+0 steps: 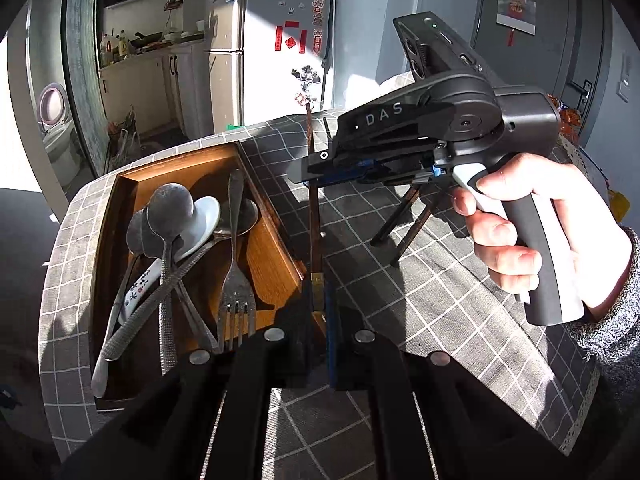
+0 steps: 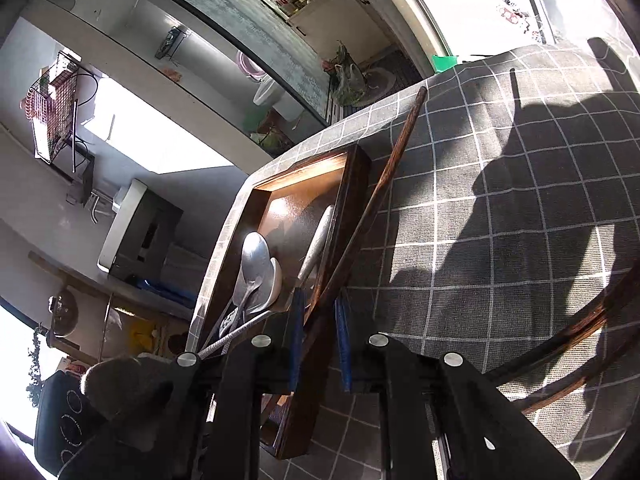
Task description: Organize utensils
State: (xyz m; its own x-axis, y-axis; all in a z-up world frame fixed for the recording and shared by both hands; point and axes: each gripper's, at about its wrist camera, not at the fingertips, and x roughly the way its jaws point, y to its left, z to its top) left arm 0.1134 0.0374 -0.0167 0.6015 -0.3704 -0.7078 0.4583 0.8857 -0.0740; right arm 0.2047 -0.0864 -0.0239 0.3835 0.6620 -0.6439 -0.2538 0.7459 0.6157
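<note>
My left gripper (image 1: 318, 308) is shut on the gold-banded end of a dark wooden chopstick (image 1: 314, 220), which rises away along the right wall of the wooden tray (image 1: 180, 164). A hand (image 1: 520, 232) holds my right gripper (image 1: 309, 168) across that same chopstick further up. In the right wrist view the chopstick (image 2: 396, 160) runs between the right gripper (image 2: 318, 320) pads with a narrow gap showing on its left side. The tray (image 2: 352, 184) holds several metal spoons (image 1: 168, 208), a white ceramic spoon (image 1: 204, 216) and a fork (image 1: 236, 280).
Two more dark chopsticks (image 1: 400, 220) lie on the grey checked tablecloth (image 1: 440, 300) under the right gripper, and show at the right edge of the right wrist view (image 2: 580, 340). The table's far edge lies just beyond the tray, with a fridge (image 1: 272, 40) behind.
</note>
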